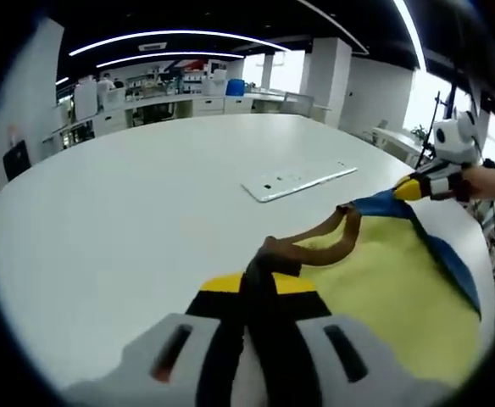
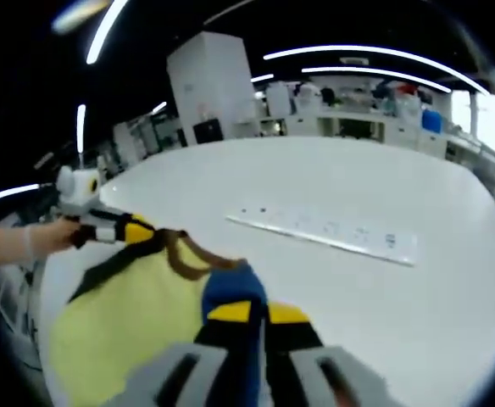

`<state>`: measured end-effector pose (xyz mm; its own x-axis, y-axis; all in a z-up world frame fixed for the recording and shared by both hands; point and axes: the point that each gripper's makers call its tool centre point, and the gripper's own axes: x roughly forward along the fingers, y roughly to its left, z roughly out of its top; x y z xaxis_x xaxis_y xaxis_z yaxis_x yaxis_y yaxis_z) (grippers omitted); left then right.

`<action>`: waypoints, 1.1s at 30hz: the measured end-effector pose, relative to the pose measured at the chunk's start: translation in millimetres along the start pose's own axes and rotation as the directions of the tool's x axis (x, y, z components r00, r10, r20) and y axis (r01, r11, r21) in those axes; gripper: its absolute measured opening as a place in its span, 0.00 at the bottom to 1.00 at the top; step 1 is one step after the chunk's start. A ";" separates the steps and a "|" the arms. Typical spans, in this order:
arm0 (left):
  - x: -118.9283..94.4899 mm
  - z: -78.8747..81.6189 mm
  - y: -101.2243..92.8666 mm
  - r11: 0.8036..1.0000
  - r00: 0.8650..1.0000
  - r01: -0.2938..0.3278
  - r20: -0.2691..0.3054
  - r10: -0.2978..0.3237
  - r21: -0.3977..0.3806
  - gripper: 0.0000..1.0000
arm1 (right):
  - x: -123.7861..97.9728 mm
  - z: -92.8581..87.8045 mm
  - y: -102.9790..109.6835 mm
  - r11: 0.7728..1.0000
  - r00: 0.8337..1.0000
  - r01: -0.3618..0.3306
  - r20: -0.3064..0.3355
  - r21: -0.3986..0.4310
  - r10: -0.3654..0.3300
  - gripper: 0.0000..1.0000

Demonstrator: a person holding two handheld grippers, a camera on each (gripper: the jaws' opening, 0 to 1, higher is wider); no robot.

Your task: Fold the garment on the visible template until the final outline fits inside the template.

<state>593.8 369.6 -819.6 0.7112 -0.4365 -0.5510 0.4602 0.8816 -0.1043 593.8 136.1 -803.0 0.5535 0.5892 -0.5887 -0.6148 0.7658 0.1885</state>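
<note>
A yellow garment (image 1: 383, 297) with a brown neckline (image 1: 332, 242) and blue trim (image 1: 447, 254) is lifted over the white table (image 1: 129, 212). My left gripper (image 1: 260, 284) is shut on its brown edge near the collar. In the same view my right gripper (image 1: 417, 188) pinches the blue corner at the right. In the right gripper view my right gripper (image 2: 252, 309) is shut on the garment's blue corner (image 2: 230, 288), and the yellow cloth (image 2: 129, 314) stretches left to the left gripper (image 2: 129, 229). A white flat template (image 1: 297, 181) lies on the table beyond the garment (image 2: 324, 229).
A person's hand (image 1: 493, 182) holds the right gripper, and a hand (image 2: 40, 237) holds the left one. The table's curved edge (image 1: 485, 246) runs close behind the garment. Desks, pillars and windows (image 1: 230, 89) stand far behind the table.
</note>
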 end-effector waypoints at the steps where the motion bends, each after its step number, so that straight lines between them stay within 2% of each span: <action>1: -3.7 0.9 -2.6 1.000 1.000 0.000 0.003 0.000 0.003 0.14 | -0.4 0.5 1.6 1.000 1.000 -0.006 0.001 -0.001 0.006 0.10; 4: -9.5 4.2 -7.2 1.000 1.000 0.005 0.017 -0.005 -0.001 0.20 | -1.8 0.7 7.2 0.999 1.000 -0.020 -0.002 -0.028 0.020 0.20; 6: -11.5 6.2 -6.4 1.000 1.000 0.001 0.027 -0.002 0.008 0.29 | -1.9 0.3 9.3 0.999 1.000 -0.025 -0.011 -0.042 0.024 0.31; 10: -19.2 12.0 -6.8 1.000 0.999 -0.004 0.044 0.003 0.008 0.49 | -5.5 -0.1 14.3 0.996 0.999 -0.034 -0.021 -0.081 0.033 0.47; 13: -25.0 13.2 -8.8 1.000 0.999 0.014 0.052 -0.013 -0.008 0.60 | -13.2 0.8 26.5 0.994 0.999 -0.047 -0.018 -0.097 0.046 0.64; 15: -32.2 17.0 -20.6 0.999 0.997 0.050 0.056 -0.050 0.004 0.63 | -17.3 -1.1 32.3 0.992 0.999 -0.052 -0.021 -0.114 0.050 0.74; 17: -40.4 13.6 -33.8 0.996 0.996 0.089 0.026 -0.089 0.014 0.73 | -20.7 -3.8 37.6 0.990 0.998 -0.052 -0.029 -0.133 0.049 0.77; 19: -46.0 14.5 -38.4 0.994 0.994 0.104 0.026 -0.105 0.025 0.86 | -24.0 -7.2 44.6 0.987 0.998 -0.054 -0.031 -0.154 0.050 0.79; 22: -58.2 12.8 -45.6 0.992 0.992 0.121 0.018 -0.122 0.035 0.97 | -28.7 -10.4 54.4 0.985 0.998 -0.054 -0.031 -0.163 0.050 0.88; 24: -64.9 13.3 -45.7 0.990 0.990 0.136 0.021 -0.137 0.035 0.99 | -35.2 -10.7 62.7 0.983 0.999 -0.049 -0.028 -0.179 0.045 0.92; 30: -90.5 15.0 -62.9 0.987 0.987 0.154 0.042 -0.156 0.049 0.98 | -56.3 -12.3 81.2 0.973 0.998 -0.058 -0.035 -0.223 0.051 0.91; 33: -99.1 16.5 -65.2 0.986 0.985 0.160 0.050 -0.162 0.040 0.99 | -60.4 -9.8 79.2 0.971 0.998 -0.055 -0.031 -0.232 0.049 0.90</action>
<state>502.1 352.4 -744.6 0.6528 -0.5821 -0.4848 0.5890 0.7924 -0.1583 506.3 158.7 -760.2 0.5050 0.6182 -0.6024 -0.7577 0.6517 0.0336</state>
